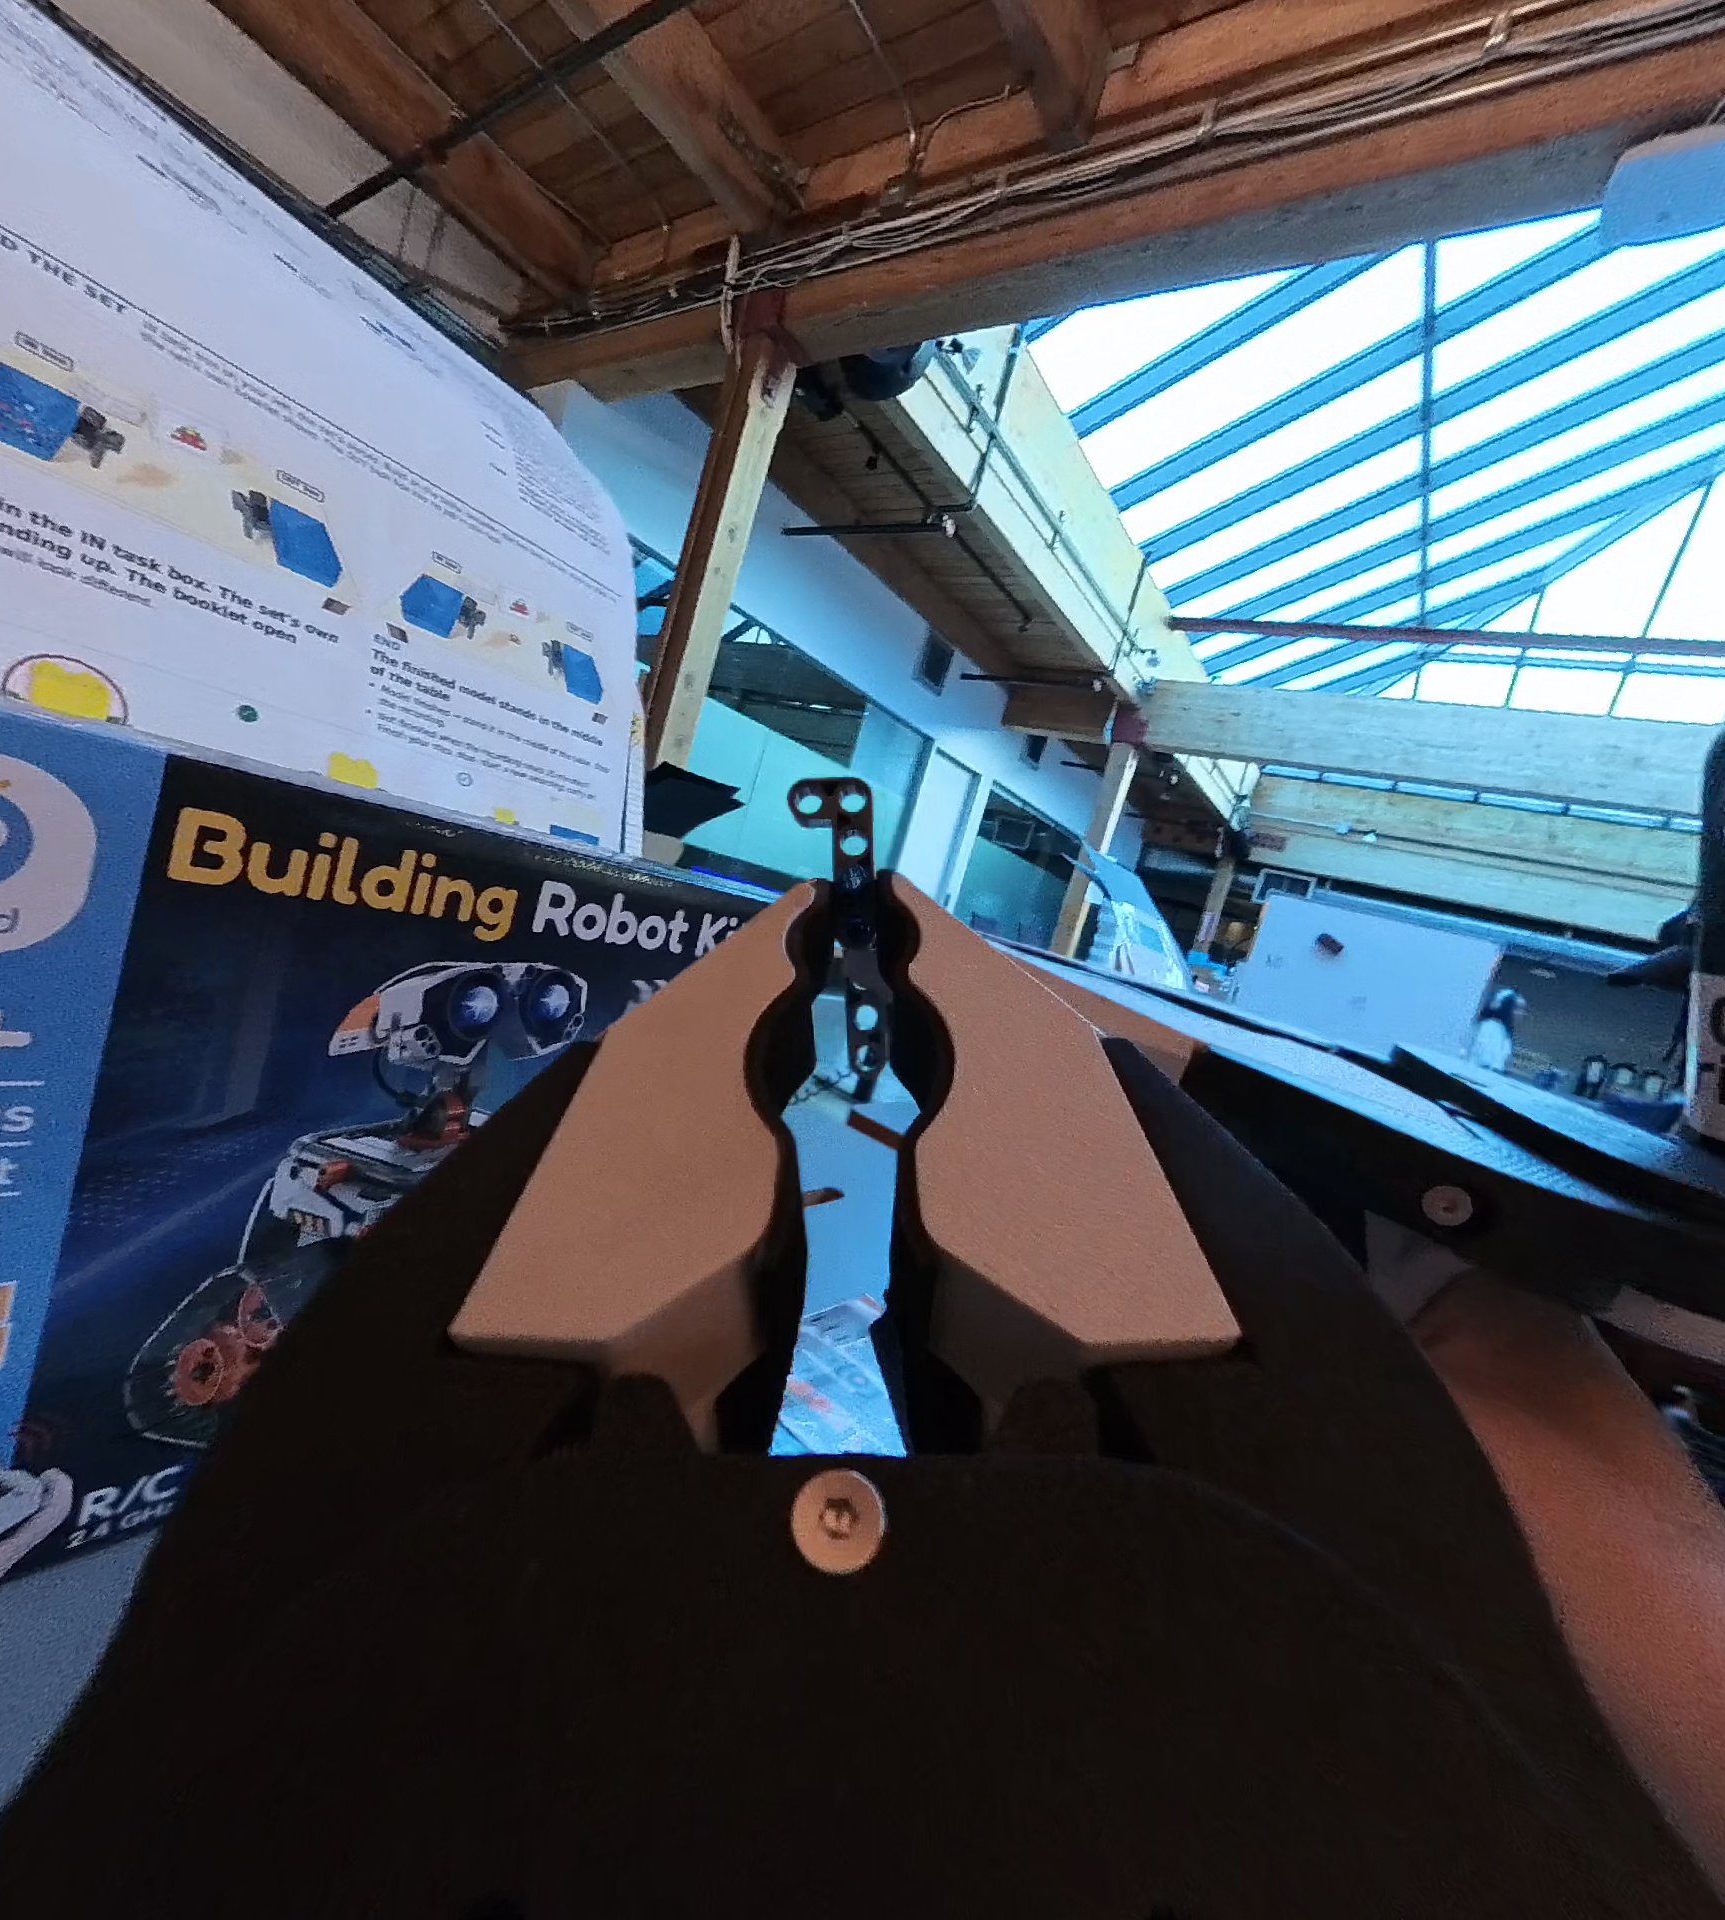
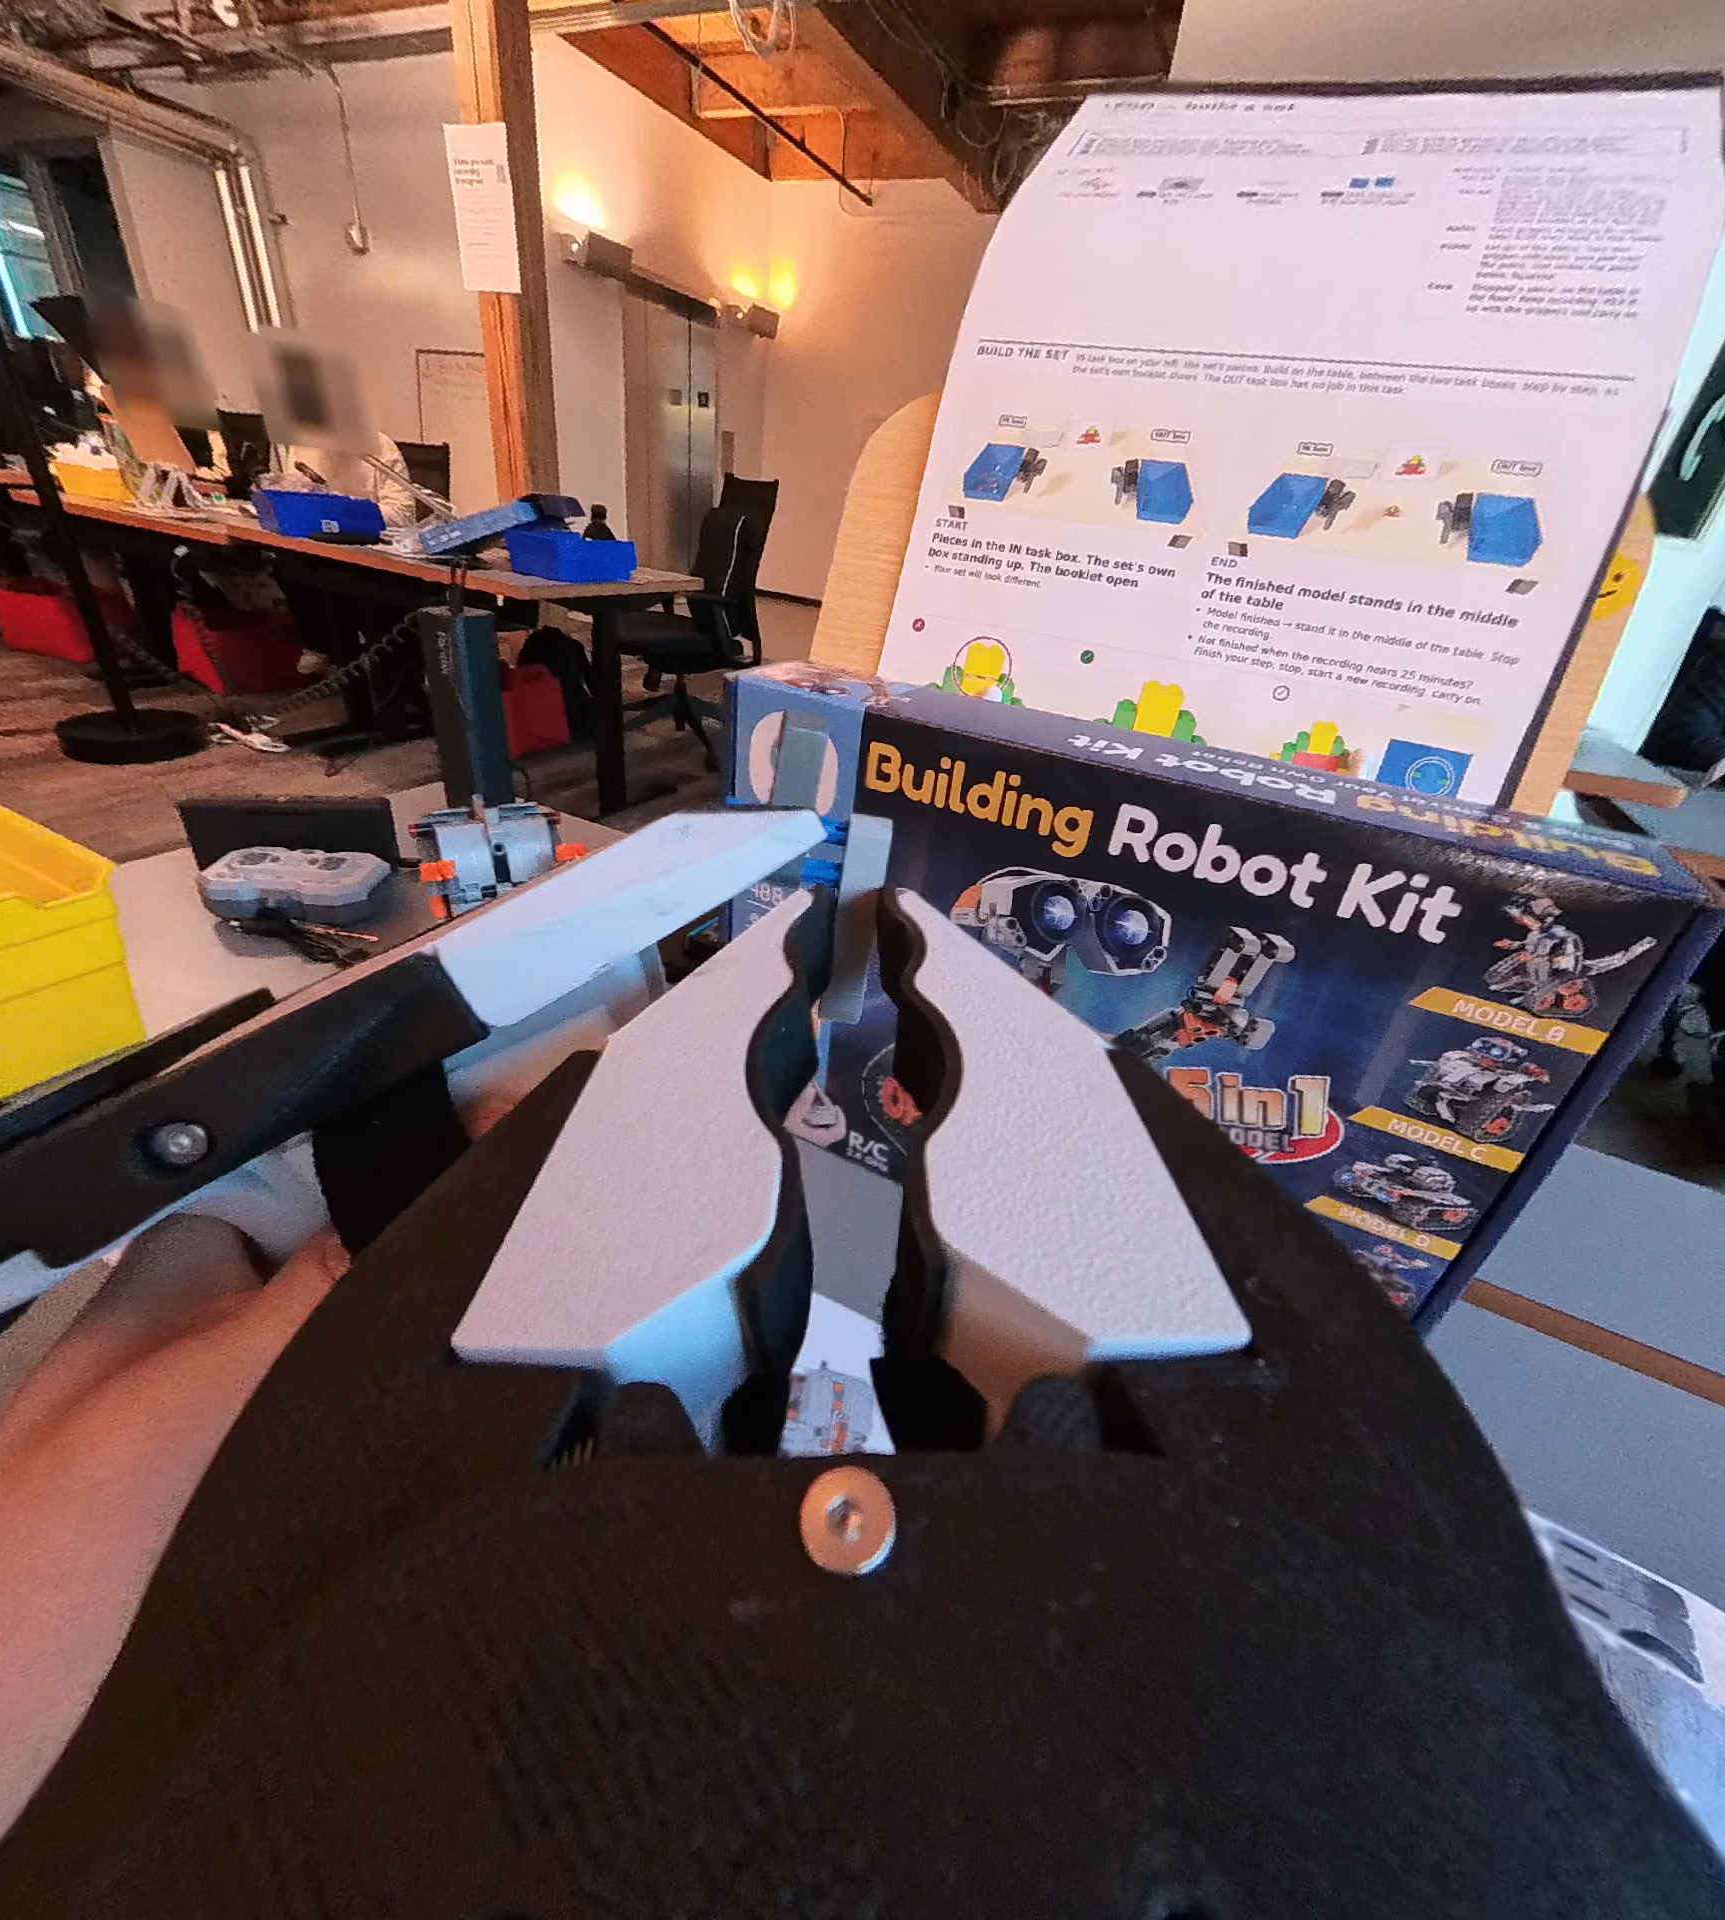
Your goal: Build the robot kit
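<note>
Black body of the left hand-held gripper (image 1: 853,896) fills the lower frame, 1 screw at its centre. Its 2 pale fingers are clamped on a thin dark perforated beam (image 1: 834,816), which stands near upright. The L-shaped end with holes projects past the tips toward 12 o'clock, and the rest runs down between the pads.

The right hand-held gripper (image 2: 853,909) has its fingers nearly together with a grey strip (image 2: 863,883) between the tips. Cannot tell whether it is pinched or only lies in line. The left gripper's finger comes in from 9 o'clock and ends just beside those tips.

Judgement: the beam is held on its thin faces near mid-length, so it could pivot under side load. Firm pressure and force along its length look best.

Surface: grey worktop (image 2: 183,956). A kit box (image 2: 1253,987) stands at 1 o'clock, with a printed instruction sheet (image 2: 1305,416) propped behind it. At 9 o'clock there is a yellow bin (image 2: 6,935), and at 10 o'clock a grey controller (image 2: 292,883) and a small grey-orange assembly (image 2: 494,842). A booklet (image 2: 1689,1683) lies at 4 o'clock.

Room: timber ceiling, skylight (image 1: 1460,468), and long desks with blue boxes (image 2: 567,551) well apart.
</note>
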A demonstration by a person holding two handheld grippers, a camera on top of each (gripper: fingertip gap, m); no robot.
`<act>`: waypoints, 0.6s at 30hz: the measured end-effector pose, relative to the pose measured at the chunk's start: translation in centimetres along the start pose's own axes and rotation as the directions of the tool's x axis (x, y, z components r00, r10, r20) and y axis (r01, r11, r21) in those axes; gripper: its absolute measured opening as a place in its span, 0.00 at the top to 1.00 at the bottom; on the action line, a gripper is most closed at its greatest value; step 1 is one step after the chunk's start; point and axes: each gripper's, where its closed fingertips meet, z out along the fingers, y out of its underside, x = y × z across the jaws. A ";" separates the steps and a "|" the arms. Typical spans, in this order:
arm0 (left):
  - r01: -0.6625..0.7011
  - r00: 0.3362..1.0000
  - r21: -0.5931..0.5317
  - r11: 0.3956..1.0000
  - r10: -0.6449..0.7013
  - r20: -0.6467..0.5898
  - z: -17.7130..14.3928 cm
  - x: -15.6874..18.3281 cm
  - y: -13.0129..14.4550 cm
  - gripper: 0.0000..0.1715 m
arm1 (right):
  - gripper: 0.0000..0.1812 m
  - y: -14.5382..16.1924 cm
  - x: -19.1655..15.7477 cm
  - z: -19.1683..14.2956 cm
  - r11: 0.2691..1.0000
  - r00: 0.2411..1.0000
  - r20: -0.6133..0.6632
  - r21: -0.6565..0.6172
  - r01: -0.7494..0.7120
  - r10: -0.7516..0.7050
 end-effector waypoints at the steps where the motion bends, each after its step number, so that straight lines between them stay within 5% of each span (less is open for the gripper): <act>1: 0.000 1.000 0.002 1.000 0.000 0.006 0.0 0.0 0.0 0.97 | 0.97 -0.1 0.0 0.0 1.000 1.000 0.001 0.011 0.007 -0.007; 18: 0.156 0.987 0.018 0.988 -0.155 -0.047 0.3 1.1 -1.0 0.97 | 0.96 -1.7 0.1 -1.0 0.991 0.990 0.076 0.073 0.109 -0.115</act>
